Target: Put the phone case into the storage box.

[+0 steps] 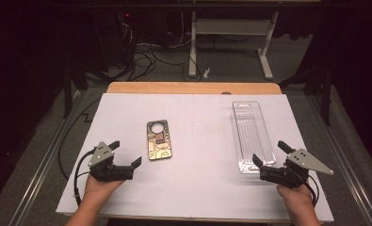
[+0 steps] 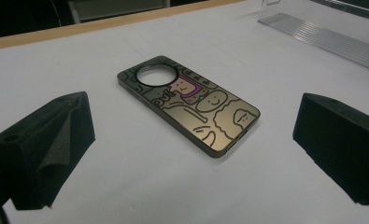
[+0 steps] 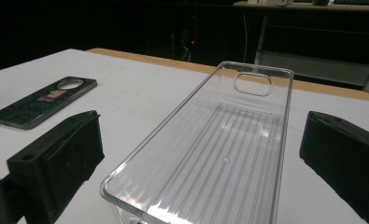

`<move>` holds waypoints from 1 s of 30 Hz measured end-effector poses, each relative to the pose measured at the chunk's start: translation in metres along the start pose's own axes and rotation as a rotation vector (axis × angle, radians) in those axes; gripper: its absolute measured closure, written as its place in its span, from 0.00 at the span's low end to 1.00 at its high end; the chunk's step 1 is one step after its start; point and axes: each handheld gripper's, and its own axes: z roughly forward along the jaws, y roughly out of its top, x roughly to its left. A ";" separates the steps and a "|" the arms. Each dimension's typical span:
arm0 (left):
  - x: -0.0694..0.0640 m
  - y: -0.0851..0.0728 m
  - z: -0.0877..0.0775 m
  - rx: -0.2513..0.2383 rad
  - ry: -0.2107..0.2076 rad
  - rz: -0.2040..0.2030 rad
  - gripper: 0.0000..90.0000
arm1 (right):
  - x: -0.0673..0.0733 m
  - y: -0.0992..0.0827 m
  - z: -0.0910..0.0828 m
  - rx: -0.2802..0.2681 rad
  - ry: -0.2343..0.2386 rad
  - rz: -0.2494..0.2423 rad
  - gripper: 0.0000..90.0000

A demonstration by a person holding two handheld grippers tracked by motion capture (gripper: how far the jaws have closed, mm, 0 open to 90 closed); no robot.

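Item: phone case [image 1: 159,140], flat on the white bench [image 1: 198,188], left of centre. Clear tray [image 1: 252,135] to the right. Left gripper [image 1: 125,153] and right gripper [image 1: 269,151] both released, empty. We should pinch the case's long edges squarely.

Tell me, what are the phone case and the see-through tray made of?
The phone case looks like hard plastic with a shiny golden cartoon print, since light glints off it. The tray seems thin clear plastic: the table shows through its ribbed bottom.

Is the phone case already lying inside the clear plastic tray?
No, the phone case lies on the white table, well apart from the clear tray.
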 end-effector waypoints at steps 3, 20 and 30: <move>-0.001 0.000 0.001 0.001 0.001 -0.003 0.00 | -0.001 -0.001 0.001 -0.004 -0.002 -0.002 0.00; -0.002 -0.001 0.003 0.020 -0.006 0.002 0.00 | -0.003 -0.001 0.000 0.000 0.009 -0.004 0.00; 0.000 -0.001 0.003 0.019 -0.020 -0.022 0.01 | 0.001 -0.001 0.001 0.004 0.014 -0.013 0.00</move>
